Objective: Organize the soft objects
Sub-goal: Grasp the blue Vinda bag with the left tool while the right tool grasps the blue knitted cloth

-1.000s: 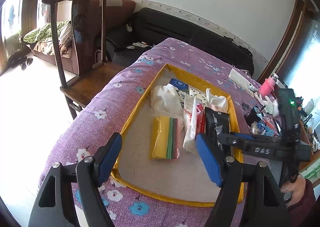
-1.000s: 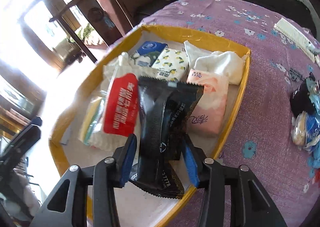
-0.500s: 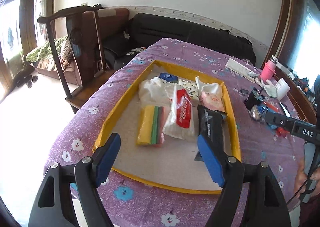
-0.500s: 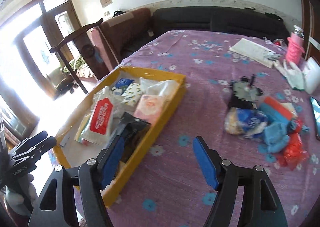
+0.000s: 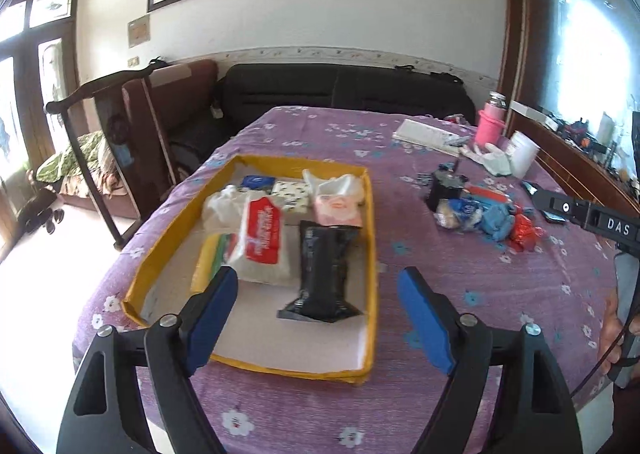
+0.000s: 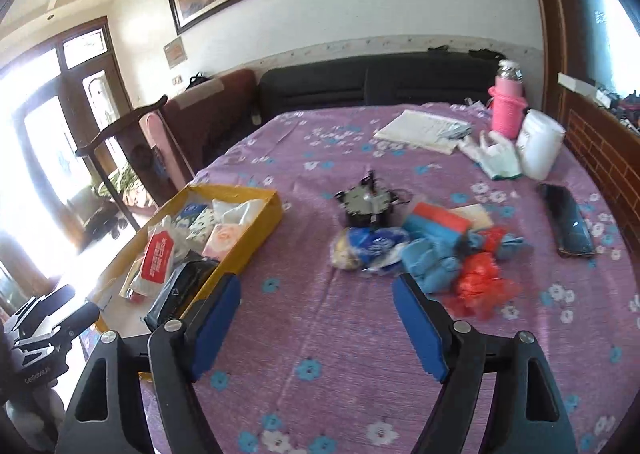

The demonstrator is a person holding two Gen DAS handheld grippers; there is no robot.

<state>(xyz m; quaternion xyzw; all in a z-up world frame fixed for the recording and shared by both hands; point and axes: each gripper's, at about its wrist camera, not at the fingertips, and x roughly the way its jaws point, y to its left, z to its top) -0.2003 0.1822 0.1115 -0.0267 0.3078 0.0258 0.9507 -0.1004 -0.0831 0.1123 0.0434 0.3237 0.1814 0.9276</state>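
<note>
A shallow yellow cardboard tray [image 5: 374, 254] sits toward the left edge of the surface [image 5: 460, 282], which is draped in a purple cloth printed with small flowers. Inside the tray lie the sorted soft things: a long black crinkled plastic pouch [image 5: 325, 272] along its right wall, a white wipes pack with a red label [image 5: 262, 242] beside it, a yellow and green folded cloth [image 5: 210, 258] at the left, a pink tissue pack [image 5: 338, 209] and a crumpled white cloth [image 5: 340, 183] toward the far end. The left claw [image 5: 318, 316] hovers above the tray's near end, its blue-padded jaws opening wide with nothing gripped between them (the black pouch only shows through the gap, lying flat in the tray). The right claw [image 6: 316, 320] hangs over bare cloth near the middle of the surface, its jaws likewise opening and empty. Just beyond it, well apart from the tray, lies the unsorted heap: a blue and white plastic bag [image 6: 366, 248], bunched light-blue cloth pieces [image 6: 430, 264] and a crumpled red plastic bag [image 6: 482, 282], with a black round gadget [image 6: 366, 205] behind them. A pink bottle [image 6: 508, 109] stands at the far right edge.
</note>
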